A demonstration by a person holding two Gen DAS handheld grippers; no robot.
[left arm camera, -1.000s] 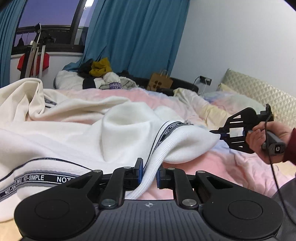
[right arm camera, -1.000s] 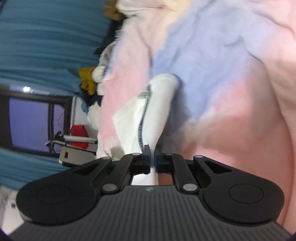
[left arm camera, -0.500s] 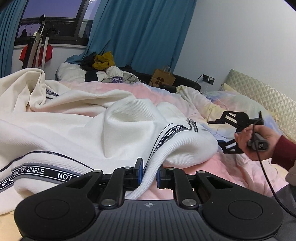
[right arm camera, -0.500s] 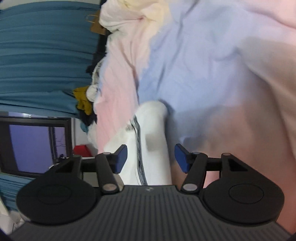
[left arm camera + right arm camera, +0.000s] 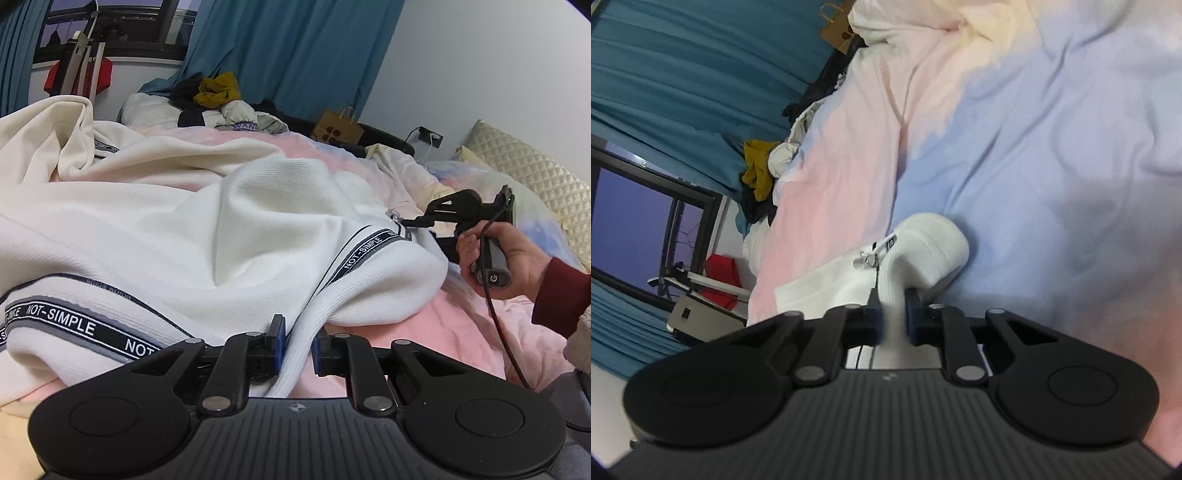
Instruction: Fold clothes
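Teal curtains (image 5: 295,48) back a bed (image 5: 461,332) with pastel bedding.

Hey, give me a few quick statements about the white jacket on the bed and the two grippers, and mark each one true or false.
1. The left gripper pinches the ribbed hem of the white jacket. True.
2. The right gripper hangs empty above the bedding. False: its jaws are closing with white ribbed fabric between them.
3. The tape trim on the jacket reads NOT-SIMPLE. True.
4. The curtains behind the bed are red. False: they are blue.
5. A brown paper bag stands at the far side of the bed. True.
6. The jacket lies neatly folded into a square. False: it is spread out and rumpled.
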